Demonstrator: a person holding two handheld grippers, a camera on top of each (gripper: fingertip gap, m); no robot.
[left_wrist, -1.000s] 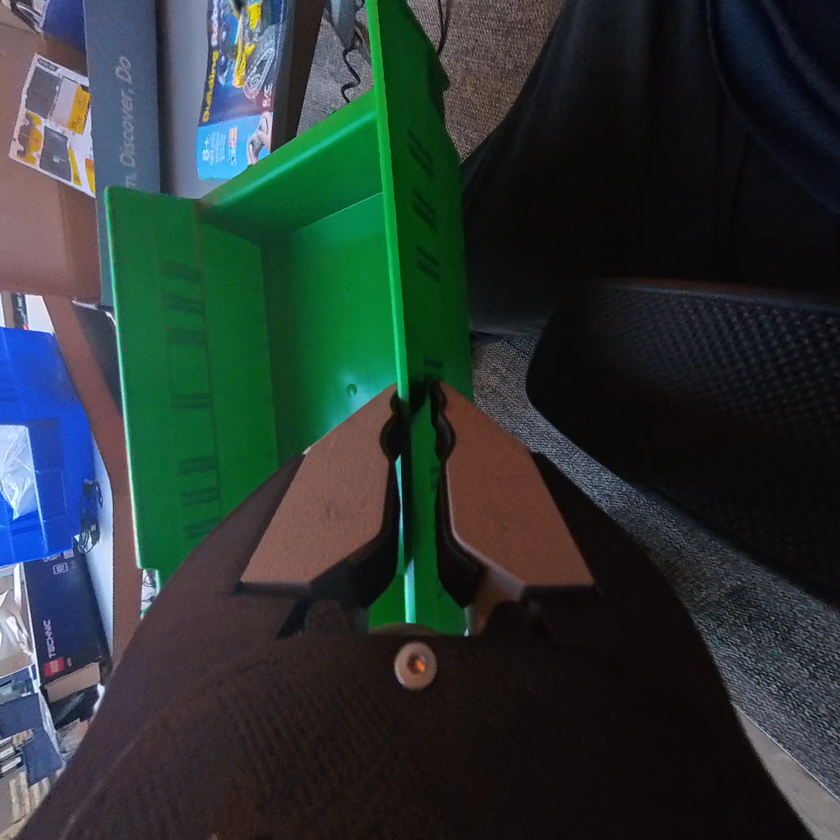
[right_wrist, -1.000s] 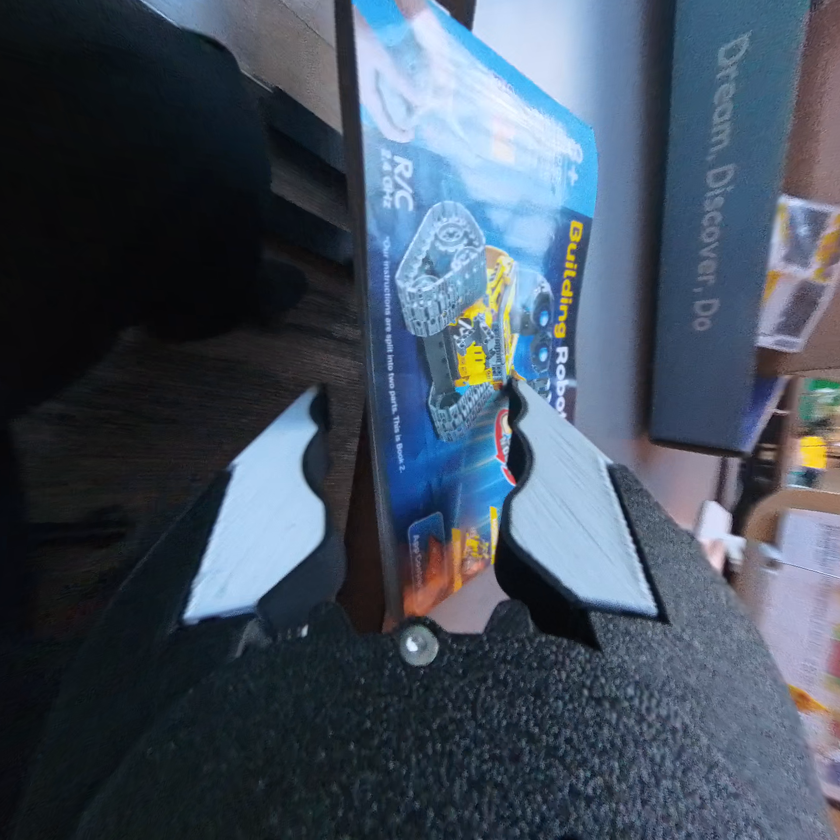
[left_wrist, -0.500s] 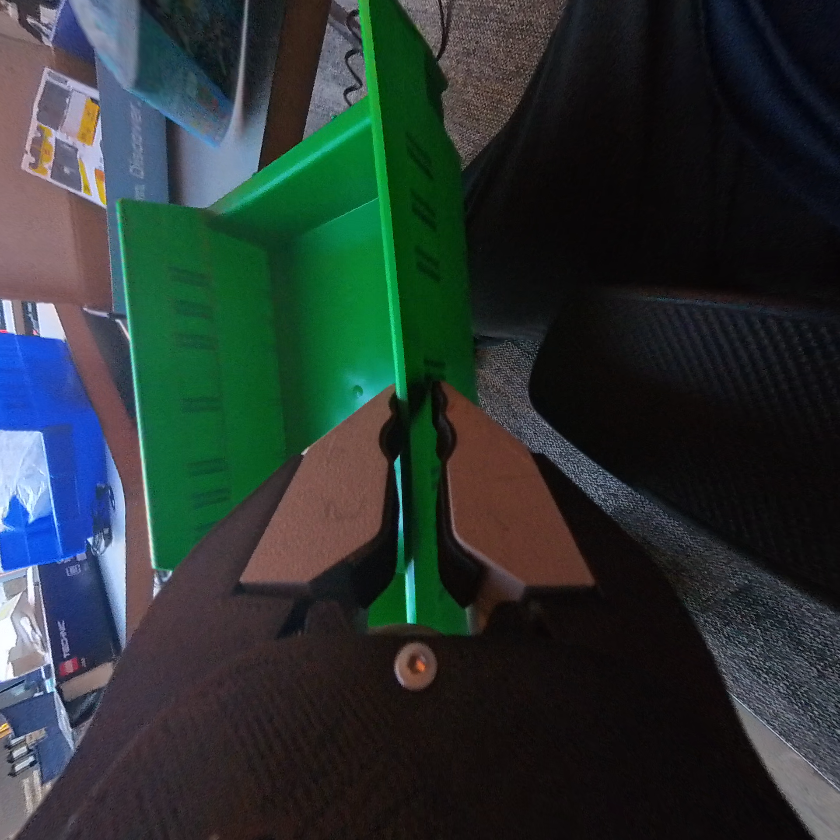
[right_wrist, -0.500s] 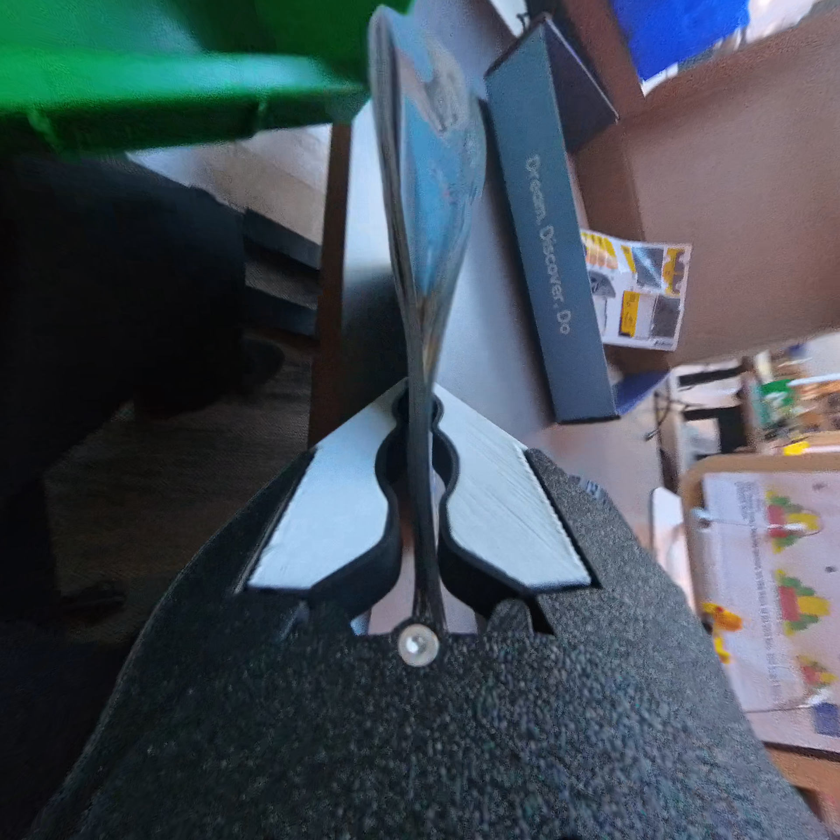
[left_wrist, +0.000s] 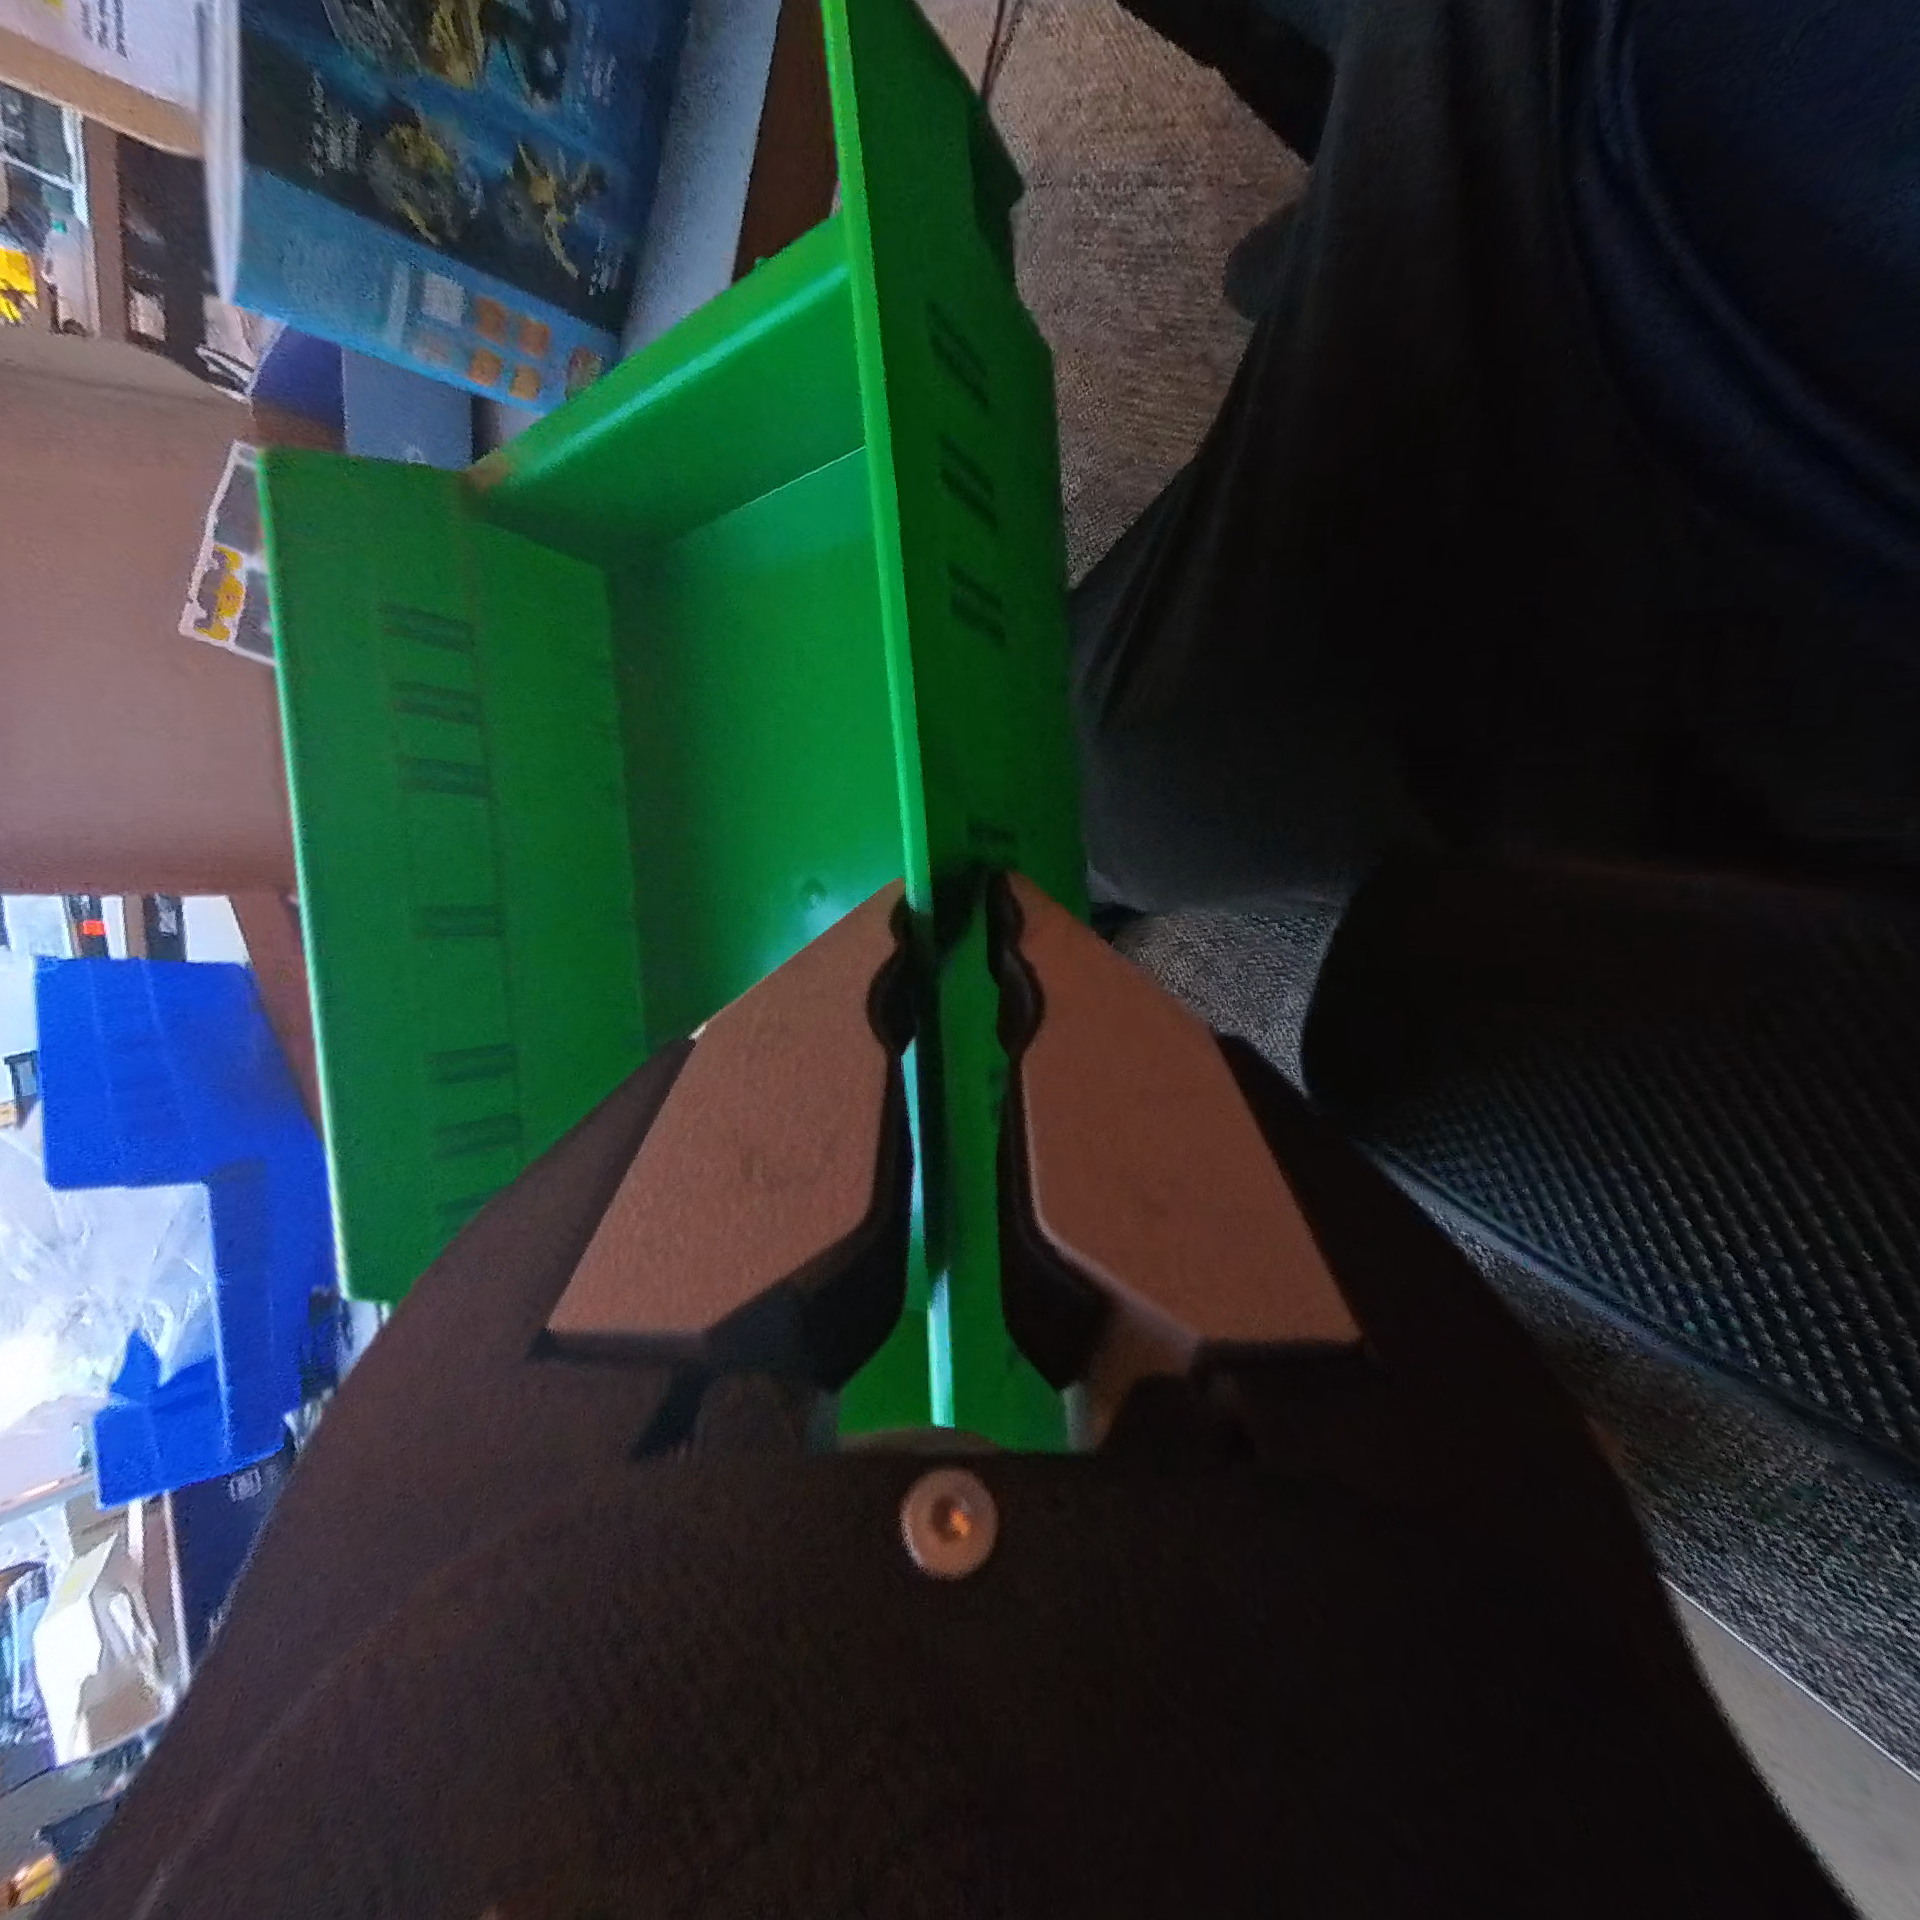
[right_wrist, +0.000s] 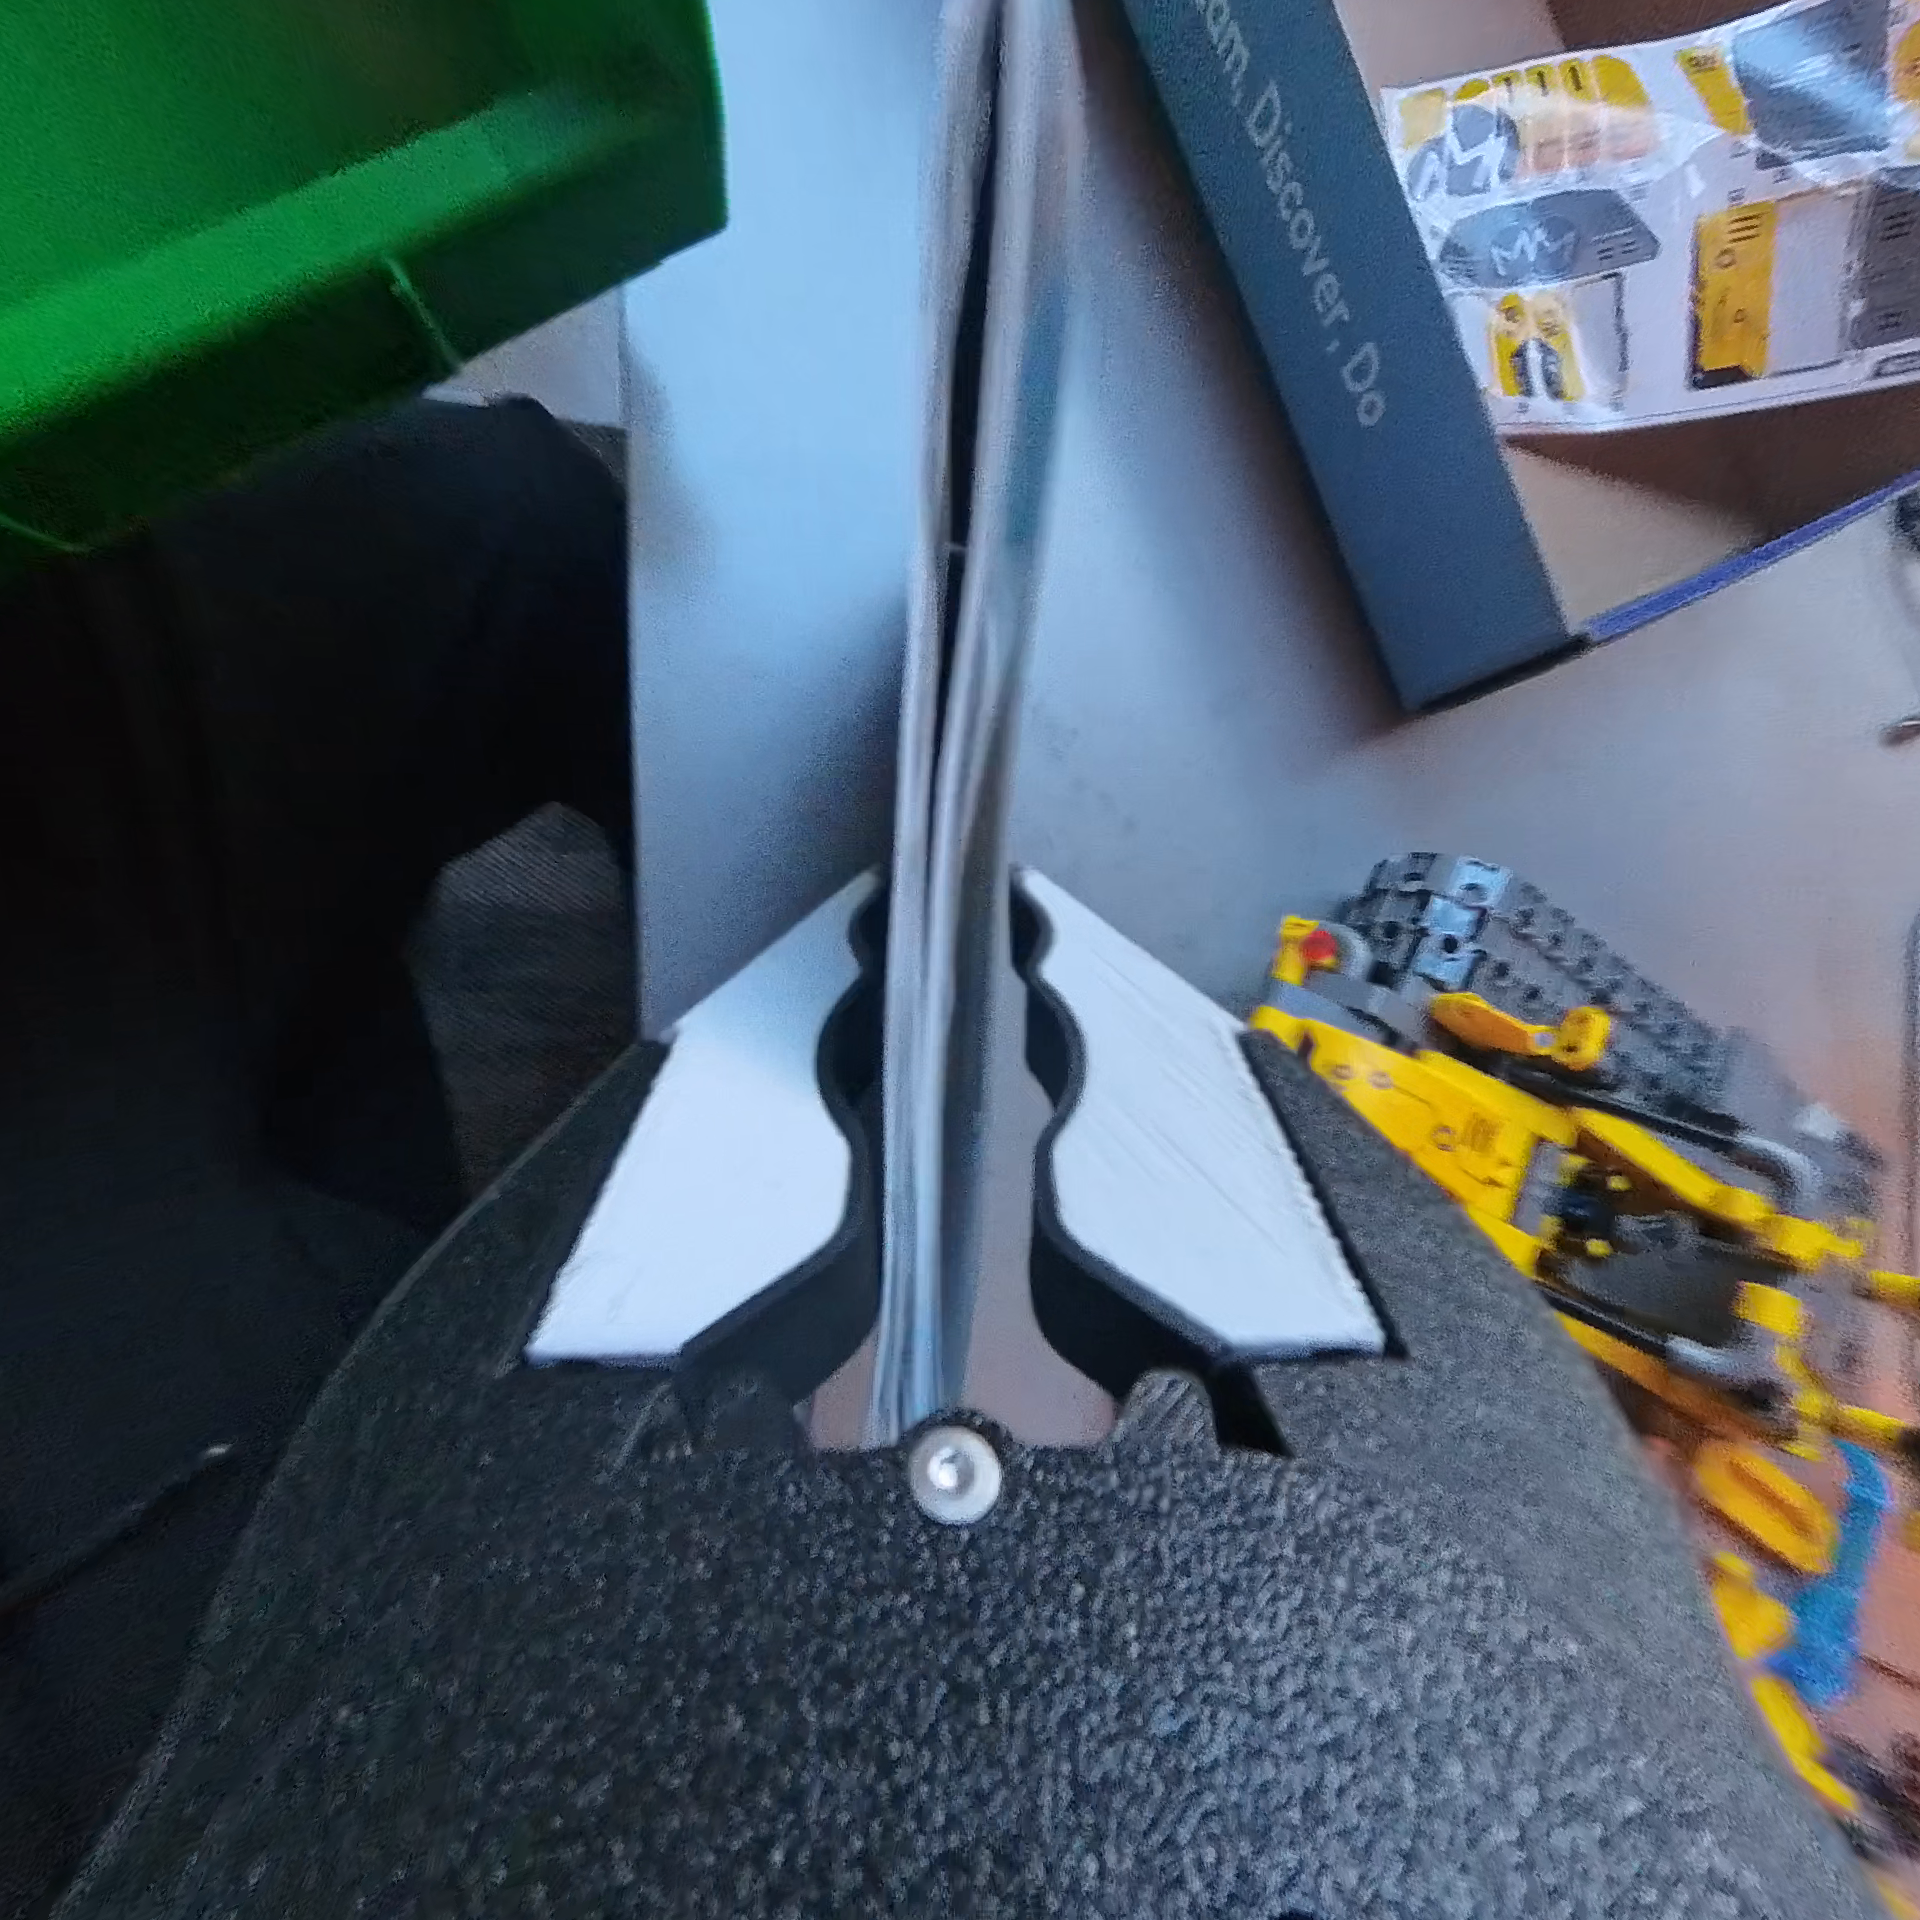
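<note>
My left gripper (left_wrist: 951, 894) is shut on the thin side wall of a green plastic bin (left_wrist: 416, 831) and holds it tilted, with its open inside facing the camera. My right gripper (right_wrist: 951, 894) is shut on a glossy blue booklet (right_wrist: 961, 623), seen edge-on and standing up between the fingers, its pages fanning slightly. In the left wrist view the booklet (left_wrist: 416, 177) hangs in the air just beyond the bin's far end. In the right wrist view the green bin (right_wrist: 260, 208) is at the upper left, close to the booklet.
A long grey box (right_wrist: 1340, 343) and a sticker sheet (right_wrist: 1714, 208) lie on the grey table (right_wrist: 1195, 779). A yellow brick-built tracked vehicle (right_wrist: 1558, 1122) sits at the right. A blue bin (left_wrist: 156, 1091) is at the left. A person in dark clothes (left_wrist: 1558, 520) and a black mesh seat (left_wrist: 1662, 1143) are at the right. Tip to tip, the grippers are about 35 cm apart.
My right gripper closed on the booklet, lifted it off the table and carried it toward the green bin's far end. My left gripper has kept its grip on the bin wall.
</note>
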